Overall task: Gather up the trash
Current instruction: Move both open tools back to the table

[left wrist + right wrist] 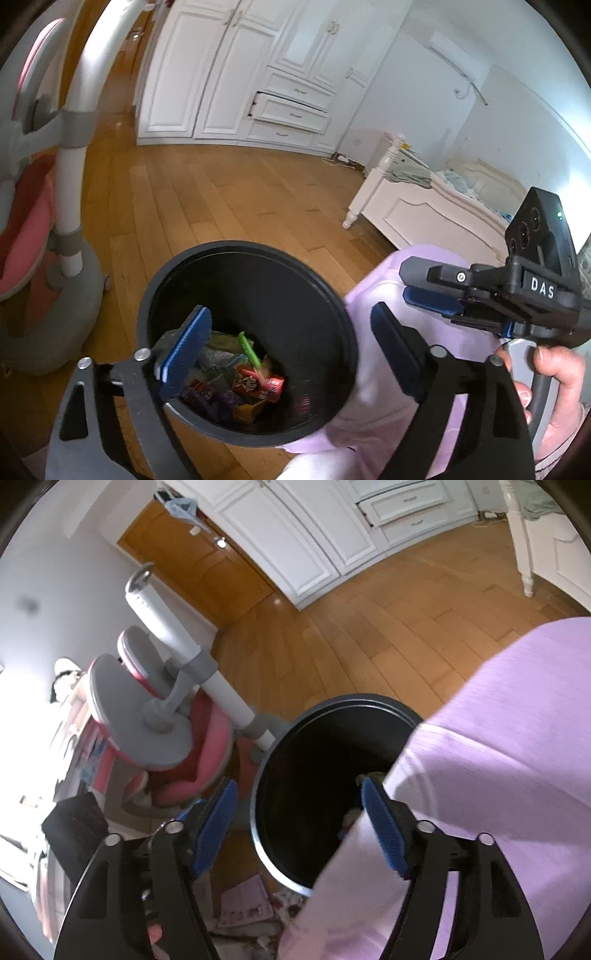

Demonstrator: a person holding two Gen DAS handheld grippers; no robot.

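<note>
now the left gripper (288,350) is hanging wide apart and empty over the black bin (332,295), with wrappers (255,384) lying at the bottom below it. rightward, the right gripper (299,830) is gaping too, holding nothing above the bin's rim.

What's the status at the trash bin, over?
Left gripper open over black trash bin. Right gripper open, empty. Wrappers already in bin. Purple-clad leg crowds bin's right side.

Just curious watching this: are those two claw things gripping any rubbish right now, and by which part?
Nothing is held. The left gripper and right gripper are both open and empty above the black bin.
</note>
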